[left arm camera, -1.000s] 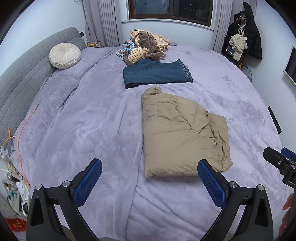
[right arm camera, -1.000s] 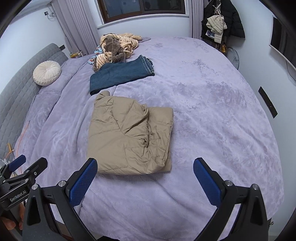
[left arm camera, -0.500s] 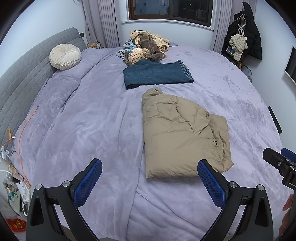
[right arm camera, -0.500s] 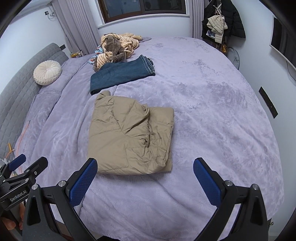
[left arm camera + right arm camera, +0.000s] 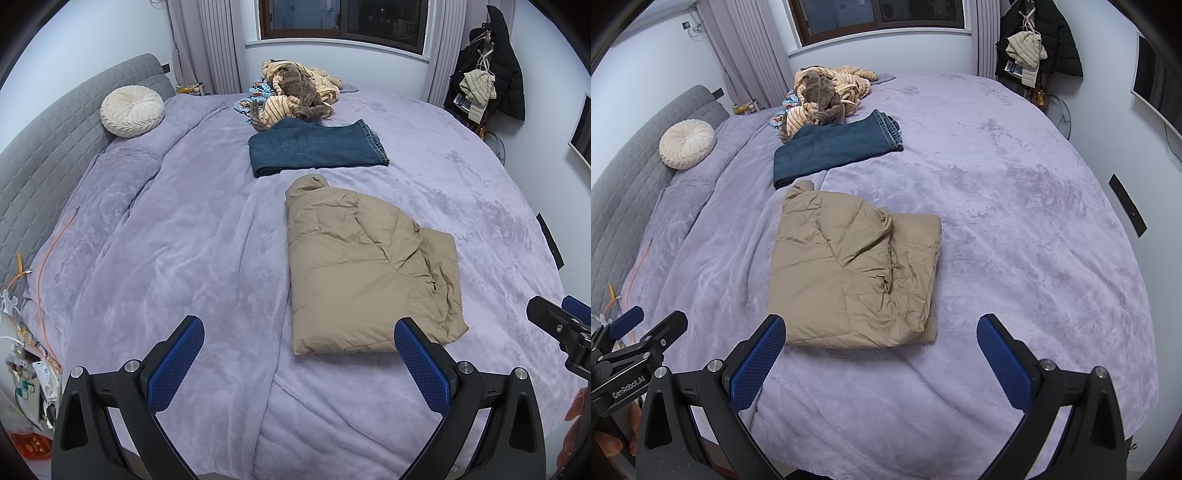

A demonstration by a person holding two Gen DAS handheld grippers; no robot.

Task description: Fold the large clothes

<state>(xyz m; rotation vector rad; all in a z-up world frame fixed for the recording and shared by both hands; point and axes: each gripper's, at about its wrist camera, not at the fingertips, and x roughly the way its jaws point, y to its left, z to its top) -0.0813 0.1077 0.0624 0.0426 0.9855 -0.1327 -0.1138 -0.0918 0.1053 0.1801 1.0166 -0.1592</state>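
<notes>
Nothing has shifted over the last second: the tan jacket (image 5: 365,273) lies folded just in front of the jeans (image 5: 314,149), while left gripper (image 5: 301,360) and right gripper (image 5: 882,356) hover near it, jaws wide and empty (this garment looks finished).

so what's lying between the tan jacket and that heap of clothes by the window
Folded jeans lie between the jacket and the heap, touching the heap; both wrist views show it.

"GenRobot.AI" in white letters on black body of left gripper (image 5: 639,328), seen at lower left of right wrist view. No other readable text; floor items at bed's side too small.
</notes>
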